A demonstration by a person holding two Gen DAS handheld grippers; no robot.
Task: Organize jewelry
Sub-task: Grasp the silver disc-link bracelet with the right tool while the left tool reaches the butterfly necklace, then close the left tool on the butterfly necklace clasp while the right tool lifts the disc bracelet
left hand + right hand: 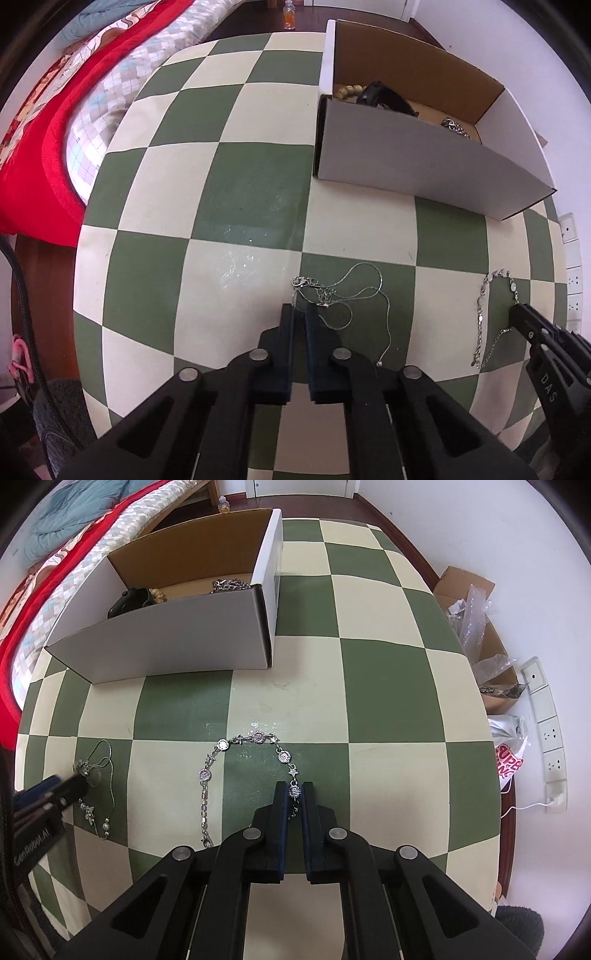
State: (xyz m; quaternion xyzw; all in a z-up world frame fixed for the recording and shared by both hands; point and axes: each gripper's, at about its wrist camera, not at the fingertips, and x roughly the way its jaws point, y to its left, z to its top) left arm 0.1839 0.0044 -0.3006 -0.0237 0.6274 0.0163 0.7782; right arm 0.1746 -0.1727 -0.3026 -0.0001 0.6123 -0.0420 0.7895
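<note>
A green-and-cream checkered table stands beside a bed with a red blanket — white wall, dark wooden floor.

Count — one box, two chains on the cloth: one necklace, one bracelet. In the box — one watch, one bead string, one steel chain.

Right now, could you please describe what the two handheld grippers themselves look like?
Both are matte black plastic. The left gripper and the right gripper each have two flat, straight fingers with dark blue pads, on angular slotted arms joined by round silver pins. White lettering runs along the side of each. No hand or sleeve is visible.
</note>
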